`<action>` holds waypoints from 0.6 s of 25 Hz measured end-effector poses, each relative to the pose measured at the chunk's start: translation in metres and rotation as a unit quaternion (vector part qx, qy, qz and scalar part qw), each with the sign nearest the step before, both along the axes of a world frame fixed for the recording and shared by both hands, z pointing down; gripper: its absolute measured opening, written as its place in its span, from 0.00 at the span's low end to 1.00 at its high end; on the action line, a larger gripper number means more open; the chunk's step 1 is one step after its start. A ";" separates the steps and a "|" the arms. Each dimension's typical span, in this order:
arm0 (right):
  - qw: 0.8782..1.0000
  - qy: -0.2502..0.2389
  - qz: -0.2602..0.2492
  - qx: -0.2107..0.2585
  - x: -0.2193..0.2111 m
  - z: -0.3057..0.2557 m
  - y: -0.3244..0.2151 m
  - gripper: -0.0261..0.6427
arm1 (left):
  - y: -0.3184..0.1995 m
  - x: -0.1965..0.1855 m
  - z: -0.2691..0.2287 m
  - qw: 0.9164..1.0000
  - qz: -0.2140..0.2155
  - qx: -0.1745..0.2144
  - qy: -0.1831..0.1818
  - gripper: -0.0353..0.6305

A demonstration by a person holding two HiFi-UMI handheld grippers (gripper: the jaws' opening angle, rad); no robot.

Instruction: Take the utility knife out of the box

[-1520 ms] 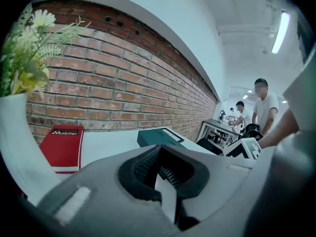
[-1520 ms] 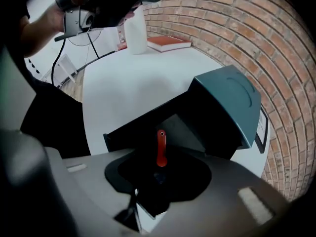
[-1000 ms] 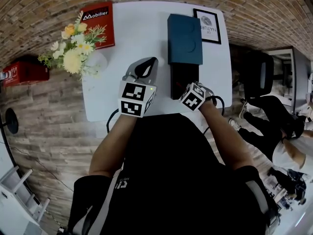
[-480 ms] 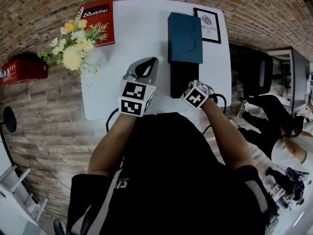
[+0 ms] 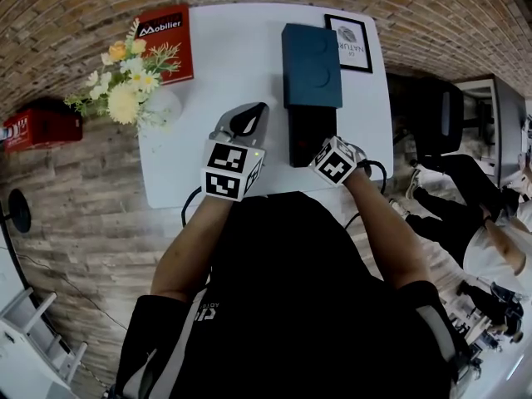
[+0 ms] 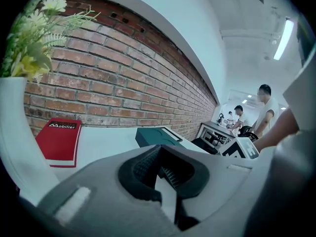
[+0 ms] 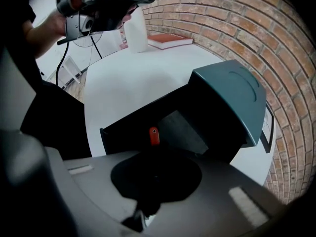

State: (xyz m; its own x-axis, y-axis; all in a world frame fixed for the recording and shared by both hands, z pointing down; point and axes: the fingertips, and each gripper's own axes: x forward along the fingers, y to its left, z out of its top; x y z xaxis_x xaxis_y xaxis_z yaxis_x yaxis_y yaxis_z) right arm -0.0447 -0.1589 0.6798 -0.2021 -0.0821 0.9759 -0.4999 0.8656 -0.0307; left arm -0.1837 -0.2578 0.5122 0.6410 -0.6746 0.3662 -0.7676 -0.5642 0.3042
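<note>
Just closed right gripper [image 7: 154,151], pointed steeply down, on orange end of utility knife [image 7: 154,136] inside black box [image 5: 312,135] at table's [image 5: 233,65] near right. Kept left gripper [image 6: 160,169] shut, empty, just left of box. Noted teal lid [image 5: 312,65] at box's far end, framed picture [image 5: 351,44] far right, flower vase [image 5: 133,86] and red book [image 5: 170,40] far left.

The right tool [image 7: 154,154] has just closed its jaws on the utility knife [image 7: 154,135].
</note>
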 end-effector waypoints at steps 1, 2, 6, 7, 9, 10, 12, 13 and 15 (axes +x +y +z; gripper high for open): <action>1.000 0.000 0.001 0.002 0.001 0.000 -0.001 0.04 | 0.001 0.001 0.001 1.000 0.002 -0.001 -0.001 0.06; 1.000 0.001 0.002 0.003 0.001 0.000 -0.001 0.04 | 0.002 0.003 0.002 1.000 0.004 -0.002 -0.001 0.06; 1.000 0.006 -0.002 0.012 0.001 -0.001 -0.004 0.04 | 0.003 0.004 0.003 1.000 0.009 -0.005 0.000 0.06; 1.000 0.007 -0.004 0.015 0.000 -0.002 -0.005 0.04 | 0.004 0.004 0.004 1.000 0.010 -0.006 0.000 0.06; 1.000 0.009 -0.015 0.019 -0.003 -0.005 -0.006 0.06 | 0.004 0.003 0.004 1.000 0.011 -0.008 0.000 0.06; 1.000 0.010 -0.022 0.017 -0.005 -0.005 -0.006 0.09 | 0.003 0.003 0.005 1.000 0.011 -0.009 -0.001 0.06; 0.999 0.013 -0.039 0.009 -0.011 -0.003 -0.003 0.13 | 0.001 0.001 0.005 1.000 0.010 -0.009 -0.001 0.06; 0.999 0.014 -0.046 0.005 -0.013 -0.002 0.000 0.14 | 0.001 0.000 0.005 1.000 0.009 -0.009 -0.001 0.06; 0.998 0.019 -0.056 0.000 -0.015 0.000 0.004 0.15 | 0.000 -0.003 0.006 1.000 0.007 -0.009 0.000 0.06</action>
State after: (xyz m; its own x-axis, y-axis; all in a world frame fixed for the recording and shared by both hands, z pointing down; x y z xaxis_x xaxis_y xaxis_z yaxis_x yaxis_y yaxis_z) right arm -0.0595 -0.1548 0.6799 -0.1734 -0.0615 0.9829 -0.4016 0.9157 -0.0136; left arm -0.1864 -0.2583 0.5179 0.6505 -0.6581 0.3790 -0.7594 -0.5697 0.3142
